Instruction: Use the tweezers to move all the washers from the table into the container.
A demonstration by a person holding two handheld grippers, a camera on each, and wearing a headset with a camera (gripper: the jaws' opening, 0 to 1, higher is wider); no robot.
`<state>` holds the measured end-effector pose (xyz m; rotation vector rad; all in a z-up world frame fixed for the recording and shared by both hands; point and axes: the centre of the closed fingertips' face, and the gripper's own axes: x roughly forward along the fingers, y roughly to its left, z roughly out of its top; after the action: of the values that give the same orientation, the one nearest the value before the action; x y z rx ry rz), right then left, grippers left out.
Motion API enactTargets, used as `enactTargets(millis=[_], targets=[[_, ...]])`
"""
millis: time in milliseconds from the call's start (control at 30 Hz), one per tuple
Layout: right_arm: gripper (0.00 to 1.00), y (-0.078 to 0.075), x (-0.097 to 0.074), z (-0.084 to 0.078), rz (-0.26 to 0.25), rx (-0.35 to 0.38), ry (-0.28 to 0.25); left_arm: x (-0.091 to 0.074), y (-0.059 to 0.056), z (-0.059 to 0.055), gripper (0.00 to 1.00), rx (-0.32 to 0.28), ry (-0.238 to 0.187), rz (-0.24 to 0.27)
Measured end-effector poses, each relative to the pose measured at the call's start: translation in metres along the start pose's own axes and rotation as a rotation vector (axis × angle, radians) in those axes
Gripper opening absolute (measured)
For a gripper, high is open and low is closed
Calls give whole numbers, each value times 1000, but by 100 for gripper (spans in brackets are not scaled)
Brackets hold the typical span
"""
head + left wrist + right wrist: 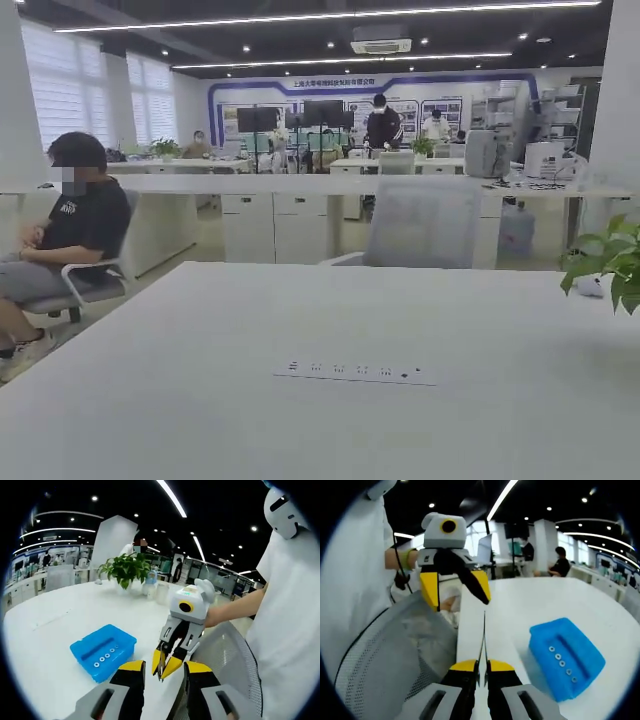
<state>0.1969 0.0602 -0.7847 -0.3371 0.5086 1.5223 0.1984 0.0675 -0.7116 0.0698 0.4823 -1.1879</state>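
Observation:
A blue container (85, 647) (580, 642) lies on the white table (200, 380), with several small washers (105, 657) (562, 663) lined up in its groove. My right gripper (483, 667) is shut on thin tweezers (484, 630) that point straight ahead. In the left gripper view the right gripper (166, 663) hangs just in front of my left gripper (165, 672), which stands open and holds nothing. The right gripper view shows the left gripper (457, 600) facing it with its yellow fingers (429, 587) spread. Both grippers are off the table's edge, beside the container.
A grey mesh chair back (227, 655) (385, 655) stands at the table's edge under the grippers. A potted plant (125, 567) (605, 260) and cups sit farther along the table. A power strip (355, 372) is set in the tabletop. A person (70, 230) sits at the left.

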Motion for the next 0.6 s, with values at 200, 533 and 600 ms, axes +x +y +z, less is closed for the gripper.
enactTargets(millis=[200,533,600], targets=[[4,8,1,-1,34,-51,34,7,-6,-3,24,29,39,-40],[4,13,3,0,60,-136,83,14,-13,-1,9,22,58,-84],[4,14,3,0,65,-156,94,16,-13,-3,8,44,74,-83]])
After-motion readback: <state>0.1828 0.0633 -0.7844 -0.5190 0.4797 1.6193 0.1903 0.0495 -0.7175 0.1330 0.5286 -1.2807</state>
